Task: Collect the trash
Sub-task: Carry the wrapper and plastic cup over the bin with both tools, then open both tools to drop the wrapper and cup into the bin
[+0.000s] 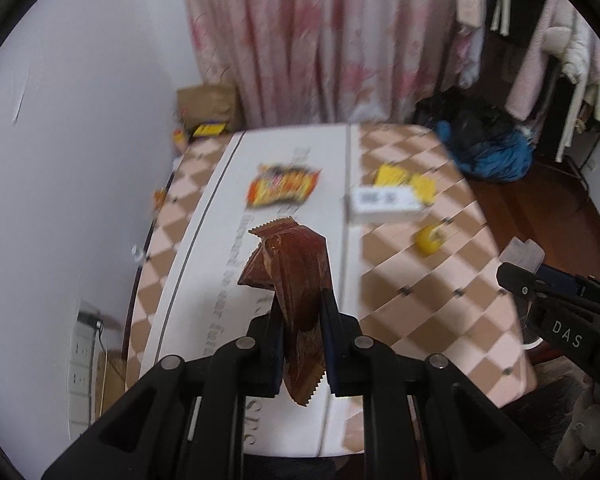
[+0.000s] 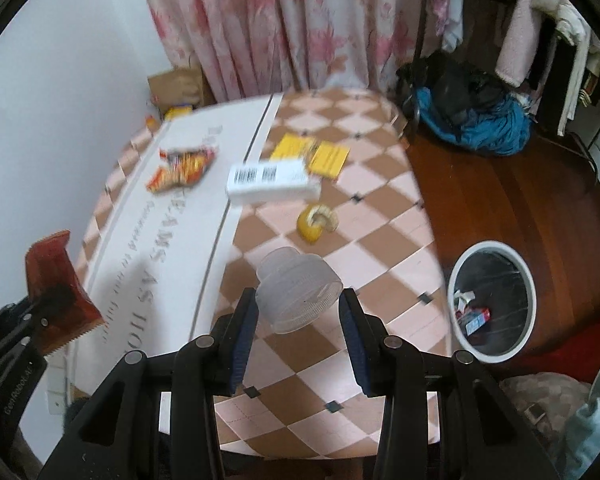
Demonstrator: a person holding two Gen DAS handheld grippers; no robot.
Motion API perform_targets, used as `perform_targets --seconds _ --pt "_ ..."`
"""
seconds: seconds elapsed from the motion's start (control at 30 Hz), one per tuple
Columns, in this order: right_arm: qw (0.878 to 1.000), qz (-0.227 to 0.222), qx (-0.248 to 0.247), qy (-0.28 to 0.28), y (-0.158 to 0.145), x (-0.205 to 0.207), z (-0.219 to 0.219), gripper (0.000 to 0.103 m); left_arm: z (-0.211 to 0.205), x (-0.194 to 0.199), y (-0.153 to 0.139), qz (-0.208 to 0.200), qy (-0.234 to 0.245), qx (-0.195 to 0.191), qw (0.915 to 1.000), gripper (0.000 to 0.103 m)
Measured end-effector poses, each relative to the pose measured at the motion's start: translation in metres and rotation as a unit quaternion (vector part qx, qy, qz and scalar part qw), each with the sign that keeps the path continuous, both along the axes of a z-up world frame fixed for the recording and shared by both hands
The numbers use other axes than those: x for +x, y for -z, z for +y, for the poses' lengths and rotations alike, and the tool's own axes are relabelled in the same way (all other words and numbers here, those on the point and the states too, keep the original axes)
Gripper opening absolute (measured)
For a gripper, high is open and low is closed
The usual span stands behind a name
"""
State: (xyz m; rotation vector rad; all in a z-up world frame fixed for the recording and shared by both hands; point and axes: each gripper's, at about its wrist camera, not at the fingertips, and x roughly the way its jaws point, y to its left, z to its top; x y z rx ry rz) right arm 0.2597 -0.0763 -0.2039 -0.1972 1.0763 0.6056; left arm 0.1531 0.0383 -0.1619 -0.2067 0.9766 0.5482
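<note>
My left gripper [image 1: 303, 312] is shut on a brown snack wrapper [image 1: 296, 280] and holds it above the checkered table [image 1: 420, 292]; the wrapper also shows in the right wrist view [image 2: 58, 292]. My right gripper [image 2: 298, 300] is shut on a clear plastic cup [image 2: 298, 294], tilted, above the table [image 2: 340, 360]; the cup's tip shows in the left wrist view [image 1: 522, 254]. On the table lie an orange snack bag [image 1: 284, 188] [image 2: 182, 170], a white box [image 1: 384, 202] [image 2: 272, 182], yellow papers [image 1: 406, 180] [image 2: 312, 154] and a yellow fruit peel [image 1: 430, 238] [image 2: 316, 222].
A white-rimmed trash bin [image 2: 494, 300] with some trash inside stands on the wooden floor right of the table. A white wall is left. Pink curtains [image 2: 280, 20] hang behind. A blue and black bag pile [image 2: 472, 116] lies at the back right.
</note>
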Motion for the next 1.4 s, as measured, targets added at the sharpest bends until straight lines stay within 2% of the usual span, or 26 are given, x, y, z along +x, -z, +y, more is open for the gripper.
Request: perform_targets --seconds 0.13,0.27,0.37,0.5,0.63,0.73,0.83,0.93,1.0,1.07,1.17,1.2,1.23,1.27,1.3,1.33,1.37,1.4 --pt "0.999 -0.012 0.025 0.019 -0.03 0.016 -0.032 0.043 -0.03 0.028 -0.023 -0.022 0.033 0.003 0.9992 0.012" --pt "0.997 -0.023 0.041 0.053 -0.052 0.041 -0.08 0.044 -0.064 0.064 -0.032 -0.033 0.069 -0.003 0.9971 0.012" --pt "0.995 -0.026 0.043 0.084 -0.059 0.062 -0.122 0.043 -0.1 0.101 -0.03 -0.034 0.105 -0.013 0.9938 0.012" --pt "0.991 -0.018 0.034 0.127 -0.049 0.092 -0.182 0.043 -0.148 0.148 -0.016 -0.029 0.15 -0.033 0.9876 0.012" --pt "0.986 -0.003 0.004 0.168 -0.02 0.123 -0.244 0.043 -0.199 0.197 0.013 -0.011 0.193 -0.06 0.9793 0.012" --pt "0.98 0.028 -0.014 0.198 0.016 0.148 -0.29 0.043 -0.234 0.229 0.045 0.014 0.219 -0.085 0.972 0.013" --pt "0.974 0.064 -0.019 0.217 0.054 0.171 -0.322 0.043 -0.253 0.262 0.086 0.046 0.227 -0.144 0.962 0.013" --pt "0.967 0.112 -0.005 0.23 0.094 0.19 -0.344 0.043 -0.259 0.292 0.13 0.087 0.226 -0.226 0.9436 0.013" --pt "0.96 0.144 -0.002 0.241 0.124 0.202 -0.354 0.043 -0.262 0.306 0.152 0.107 0.223 -0.26 0.9334 0.013" --pt "0.955 0.167 -0.01 0.245 0.152 0.213 -0.361 0.043 -0.266 0.32 0.173 0.13 0.223 -0.275 0.9263 0.014" --pt "0.949 0.195 -0.02 0.249 0.187 0.224 -0.367 0.043 -0.273 0.332 0.188 0.147 0.225 -0.287 0.9194 0.018" --pt "0.947 0.203 -0.024 0.249 0.198 0.228 -0.369 0.043 -0.275 0.334 0.19 0.149 0.225 -0.29 0.9181 0.03" --pt "0.945 0.209 -0.026 0.249 0.205 0.23 -0.366 0.044 -0.277 0.337 0.192 0.154 0.227 -0.289 0.9174 0.049" --pt "0.944 0.216 -0.028 0.249 0.214 0.234 -0.366 0.044 -0.278 0.338 0.194 0.155 0.227 -0.286 0.9181 0.058" --pt "0.943 0.221 -0.029 0.248 0.22 0.238 -0.365 0.044 -0.279 0.339 0.194 0.154 0.225 -0.285 0.9188 0.076" --pt "0.942 0.226 -0.032 0.246 0.225 0.239 -0.364 0.044 -0.279 0.338 0.195 0.154 0.222 -0.286 0.9193 0.089" --pt "0.941 0.231 -0.036 0.246 0.231 0.241 -0.362 0.047 -0.279 0.338 0.195 0.159 0.217 -0.281 0.9214 0.092" --pt "0.94 0.235 -0.037 0.246 0.236 0.245 -0.36 0.062 -0.278 0.336 0.195 0.159 0.214 -0.279 0.9225 0.093"
